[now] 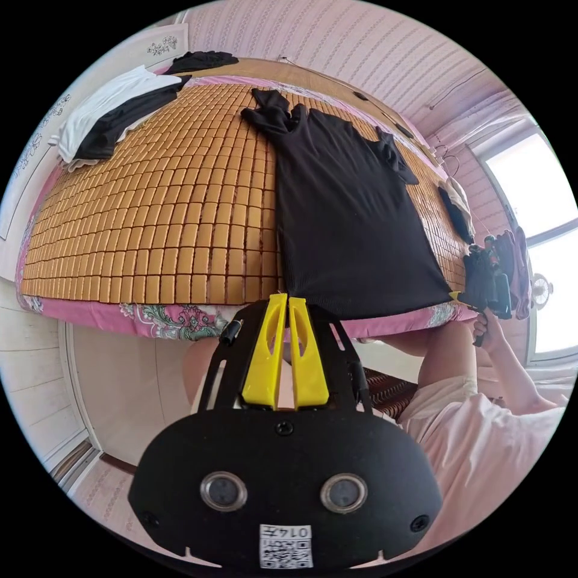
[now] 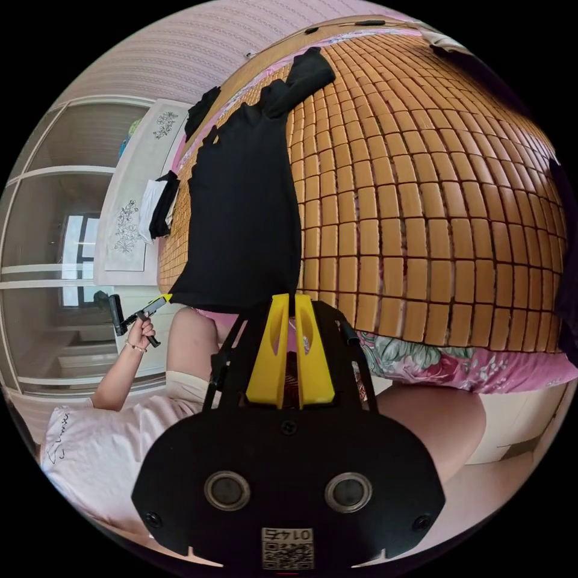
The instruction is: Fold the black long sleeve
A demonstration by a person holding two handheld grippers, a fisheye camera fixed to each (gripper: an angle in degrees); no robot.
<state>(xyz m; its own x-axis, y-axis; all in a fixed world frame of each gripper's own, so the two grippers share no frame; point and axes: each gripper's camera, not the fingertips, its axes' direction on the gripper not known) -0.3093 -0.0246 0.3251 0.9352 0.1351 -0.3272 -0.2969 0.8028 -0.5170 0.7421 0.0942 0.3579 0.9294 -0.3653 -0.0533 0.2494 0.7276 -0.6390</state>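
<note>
Left gripper view: left gripper low in the frame, yellow jaws drawn together to a thin slit, tips right at the near hem of the black long sleeve. Cannot tell for sure whether cloth sits between the tips, though the hem corner ends exactly there. Garment spread flat, lengthwise, on the bamboo mat covering the bed, hem toward the bed's near edge, sleeves bunched at the far end. At the hem's other corner, the right gripper seen from outside, yellow tip touching that corner, held in a hand. Pile of white and black clothes on the mat's far left corner, another dark garment beyond it, more clothes along the right edge. Floral pink sheet showing under the mat's front edge.

Right gripper view: right gripper with jaws likewise nearly closed, only a narrow gap, tips meeting the hem corner of the black long sleeve. Grip on the fabric likely but hidden at the tips. Garment stretching away across the mat, one sleeve folded at the far end. Left gripper off at the opposite hem corner, yellow tip against the cloth, gripped by a hand. Folded white and black clothes by the headboard.
</note>
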